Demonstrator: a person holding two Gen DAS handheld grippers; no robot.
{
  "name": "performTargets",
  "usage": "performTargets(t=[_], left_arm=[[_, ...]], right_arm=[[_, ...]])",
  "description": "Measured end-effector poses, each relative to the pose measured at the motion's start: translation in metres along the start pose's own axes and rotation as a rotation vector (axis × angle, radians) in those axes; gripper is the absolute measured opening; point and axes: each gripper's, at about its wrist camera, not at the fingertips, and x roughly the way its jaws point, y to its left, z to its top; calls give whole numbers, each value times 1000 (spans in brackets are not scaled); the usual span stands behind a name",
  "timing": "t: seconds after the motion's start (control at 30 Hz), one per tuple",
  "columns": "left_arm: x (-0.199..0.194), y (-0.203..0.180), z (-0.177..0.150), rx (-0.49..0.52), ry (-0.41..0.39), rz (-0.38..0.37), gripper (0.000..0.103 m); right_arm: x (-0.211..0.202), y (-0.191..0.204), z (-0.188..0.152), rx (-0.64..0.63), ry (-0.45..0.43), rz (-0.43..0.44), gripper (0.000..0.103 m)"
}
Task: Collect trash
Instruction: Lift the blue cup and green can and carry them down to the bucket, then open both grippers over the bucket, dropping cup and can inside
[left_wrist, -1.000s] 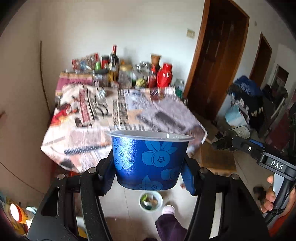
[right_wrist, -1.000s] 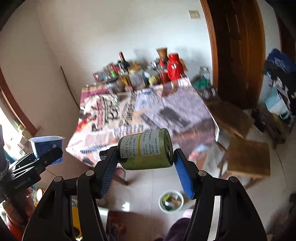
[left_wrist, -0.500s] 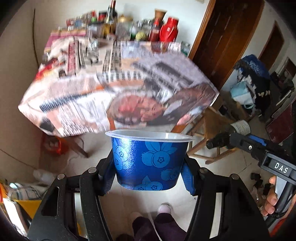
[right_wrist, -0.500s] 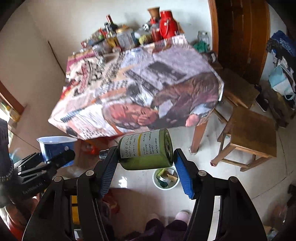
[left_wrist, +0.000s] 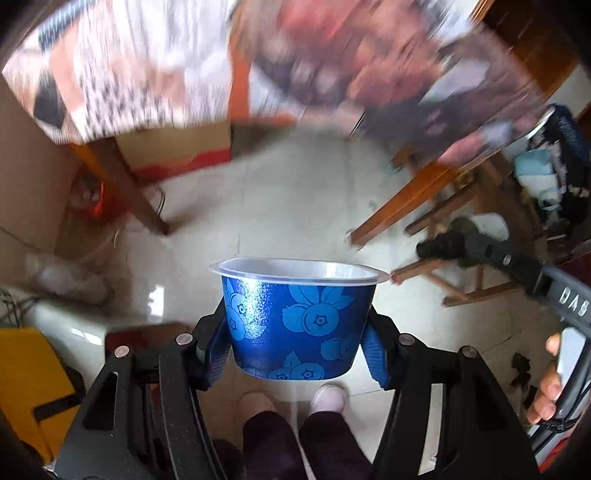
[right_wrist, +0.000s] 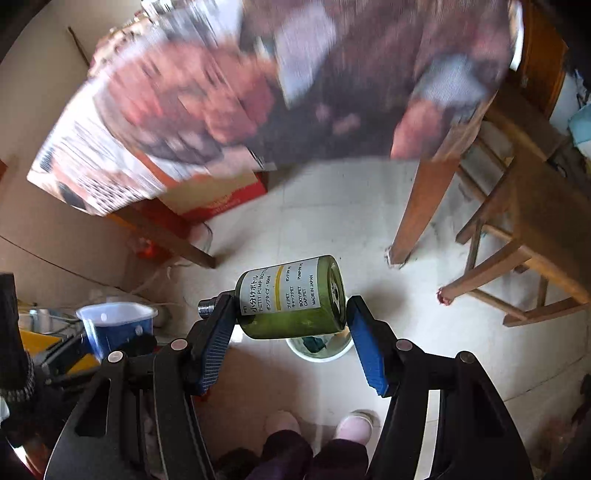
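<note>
Two trash items are in hand, one per tool. Left tongs (left_wrist: 295, 354) grip a blue plastic cup with a blueberry print and white rim (left_wrist: 297, 314), upright, blue pads pressed on both its sides. Right tongs (right_wrist: 291, 332) clamp a small green plastic pump bottle with a white label (right_wrist: 291, 297) lying sideways, neck against the left pad, base against the right pad.

Both tools point steeply down at the pale tiled floor (right_wrist: 332, 221), in front of the newspaper-covered table (right_wrist: 258, 92). A small white round bin with scraps inside (right_wrist: 321, 349) sits on the floor directly under the bottle, mostly hidden by it; person's pink slippers (right_wrist: 354, 424) are just beside it.

Step, as I judge it: carry-to-bin, drop-off not yet done. Next move calls for centring the bottle over the bin's small mouth and opening the right tongs, then the same with the cup. Risk: narrow bin, cup could catch its rim or tip it.
</note>
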Motion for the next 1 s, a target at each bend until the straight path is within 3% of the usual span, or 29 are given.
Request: performTargets(t=[0.2,0.3,0.4,0.67,0.77,1.0], left_arm=[[79,17,-29,-17,85,15,60],[109,19,-36,-15,107,14,60],[130,16,-37,-10,124,3,60],[176,-13,-27,23,184,-67,60],[192,-24,-24,14,258,-91,64],[186,-38,-17,33,282,-71,66]], right_arm=[[69,-8,-18,-18,43,7,59],[95,-14,-23,-27,105,-16,70],[105,-23,-28,-17,114,-35,71],[103,-52,-32,31,112,-88,71],[94,-59,-29,47,104,-84,71],[78,-57,-20,58,76,-80,71]])
